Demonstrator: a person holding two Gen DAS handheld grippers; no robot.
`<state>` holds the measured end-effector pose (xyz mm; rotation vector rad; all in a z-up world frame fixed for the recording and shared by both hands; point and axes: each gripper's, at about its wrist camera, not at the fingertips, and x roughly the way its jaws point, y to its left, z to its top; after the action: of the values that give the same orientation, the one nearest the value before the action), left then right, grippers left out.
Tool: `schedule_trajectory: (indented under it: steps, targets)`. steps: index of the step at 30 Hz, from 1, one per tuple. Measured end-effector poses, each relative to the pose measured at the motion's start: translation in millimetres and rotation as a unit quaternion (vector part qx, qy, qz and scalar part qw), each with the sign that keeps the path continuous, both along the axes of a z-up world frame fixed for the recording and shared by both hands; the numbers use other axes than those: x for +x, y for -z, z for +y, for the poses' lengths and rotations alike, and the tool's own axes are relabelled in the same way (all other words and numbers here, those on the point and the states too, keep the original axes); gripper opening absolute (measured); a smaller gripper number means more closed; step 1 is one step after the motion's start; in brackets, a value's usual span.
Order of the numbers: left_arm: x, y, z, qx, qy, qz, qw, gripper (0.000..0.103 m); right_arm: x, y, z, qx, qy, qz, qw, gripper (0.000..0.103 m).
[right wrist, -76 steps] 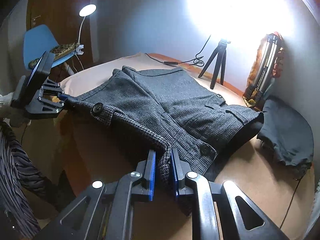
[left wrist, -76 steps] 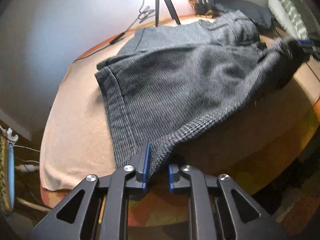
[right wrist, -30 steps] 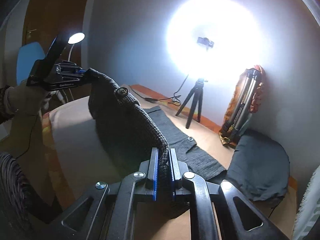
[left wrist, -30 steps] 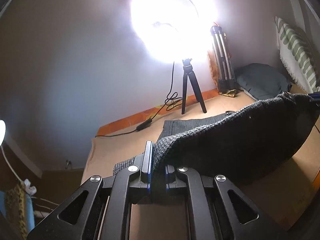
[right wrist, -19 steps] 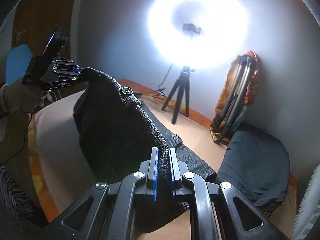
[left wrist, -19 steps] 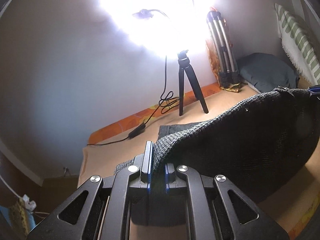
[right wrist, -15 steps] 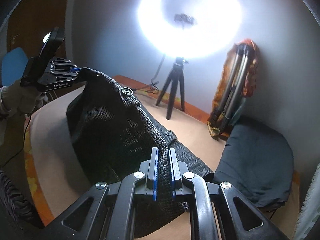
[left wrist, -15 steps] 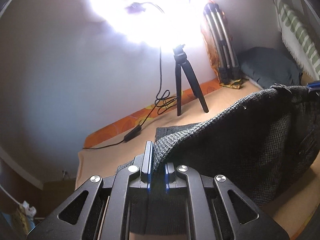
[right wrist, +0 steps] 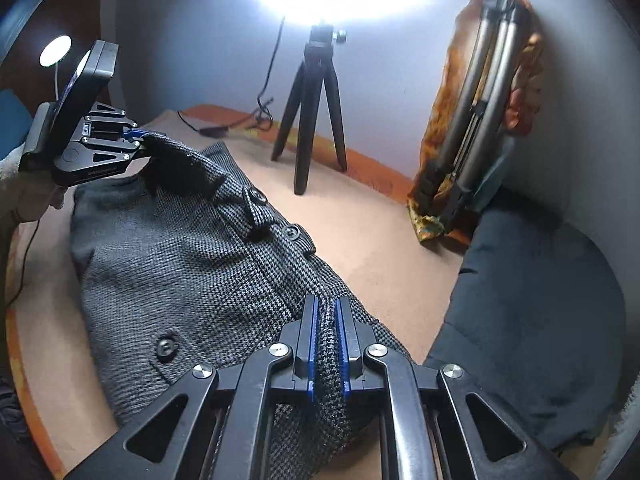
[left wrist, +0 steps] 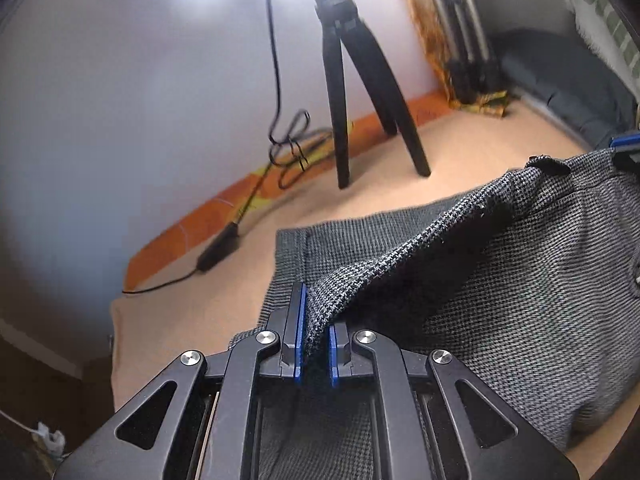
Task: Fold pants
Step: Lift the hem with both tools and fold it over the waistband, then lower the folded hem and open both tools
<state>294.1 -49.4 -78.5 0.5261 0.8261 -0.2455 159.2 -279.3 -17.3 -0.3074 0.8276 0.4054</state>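
The grey houndstooth pants (left wrist: pixel 520 280) lie folded over on the tan cloth-covered table (left wrist: pixel 192 304). My left gripper (left wrist: pixel 314 340) is shut on one edge of the pants, low over the lower layer. My right gripper (right wrist: pixel 327 344) is shut on the waistband end, with its buttons (right wrist: pixel 294 232) in view. The pants (right wrist: pixel 188 264) stretch between both grippers. The left gripper also shows in the right wrist view (right wrist: pixel 134 136), and a blue fingertip of the right one shows in the left wrist view (left wrist: pixel 626 146).
A black mini tripod (left wrist: pixel 352 80) with a ring light stands at the back, its cable and switch (left wrist: pixel 220 246) trailing on the table. A folded silver tripod (right wrist: pixel 480 100) leans on the wall. A dark cloth (right wrist: pixel 540 300) lies at the right.
Both grippers have carried the held edge of the pants up, over and down toward the far side. The lifted layer now lies over the lower layer.
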Motion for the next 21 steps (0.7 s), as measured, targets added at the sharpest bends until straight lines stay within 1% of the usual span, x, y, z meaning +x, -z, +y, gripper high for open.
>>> schedule_trajectory:
  steps: [3,10,12,13,15,18,21]
  targets:
    - [8,8,-3,0.008,0.002,0.006,0.9999,0.008,8,8,1,-0.010,-0.003,0.005,1.000,0.006]
    - [32,13,-14,0.035,0.014,0.012,0.9992,0.008,20,16,-7,-0.010,0.004,0.011,1.000,0.006]
    - [40,16,-18,0.038,0.015,0.025,0.9989,0.012,22,18,-10,-0.008,0.008,0.015,1.000,0.006]
    - [42,18,-19,0.039,0.017,0.030,0.9987,0.012,23,19,-11,-0.010,0.012,0.030,0.999,0.006]
    - [43,19,-21,0.044,0.024,0.033,0.9982,0.012,21,21,-14,-0.012,0.012,0.034,0.999,0.006]
    - [38,14,-17,0.047,0.033,0.025,0.9981,0.021,21,23,-16,-0.016,0.014,0.038,0.999,0.006]
    - [40,3,-1,0.027,0.022,0.026,0.9990,0.035,23,25,-17,-0.012,0.017,0.042,0.999,0.006]
